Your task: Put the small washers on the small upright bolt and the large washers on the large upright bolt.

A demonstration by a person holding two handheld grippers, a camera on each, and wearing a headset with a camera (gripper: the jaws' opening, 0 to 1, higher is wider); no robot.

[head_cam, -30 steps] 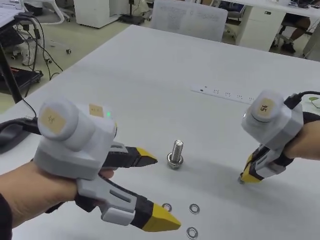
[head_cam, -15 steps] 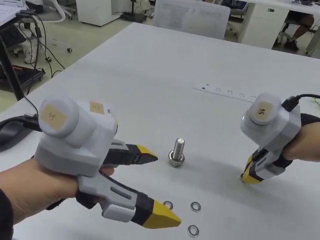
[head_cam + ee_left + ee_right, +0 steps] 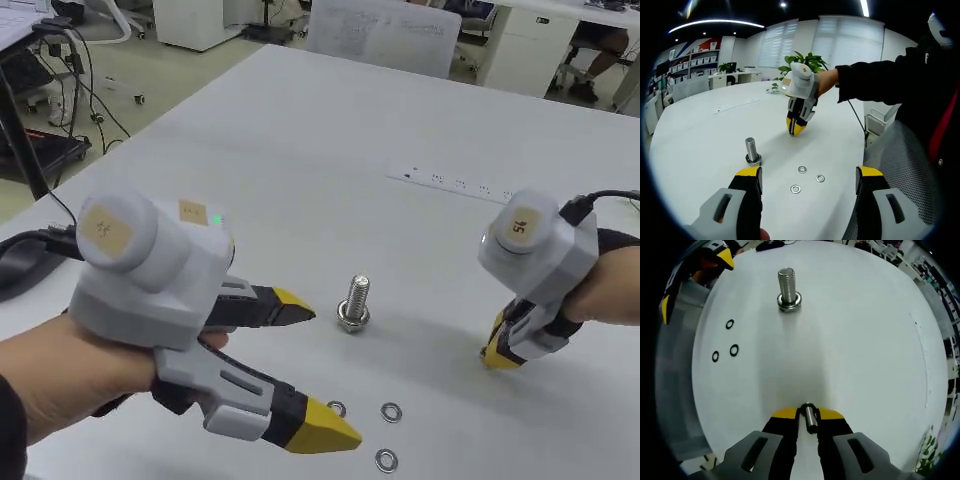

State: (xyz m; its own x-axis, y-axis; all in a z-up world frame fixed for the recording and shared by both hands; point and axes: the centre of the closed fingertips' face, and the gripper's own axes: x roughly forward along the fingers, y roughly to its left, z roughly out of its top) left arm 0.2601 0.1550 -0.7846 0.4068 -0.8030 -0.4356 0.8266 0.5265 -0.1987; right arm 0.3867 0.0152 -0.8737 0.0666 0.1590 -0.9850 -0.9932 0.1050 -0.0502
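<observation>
Hardly anything has shifted over the last second: the right claw (image 3: 497,357) stays tipped down onto the white surface (image 3: 300,150), its jaws closed around the small bolt (image 3: 811,422), while the left claw (image 3: 320,375) still hovers with its jaws spread wide and nothing between them. Between the two, the large bolt (image 3: 352,302) stands upright on the surface, well apart from the small bolt, and three washers (image 3: 390,412) lie flat and loose just beside the left claw's nearer yellow tip.
</observation>
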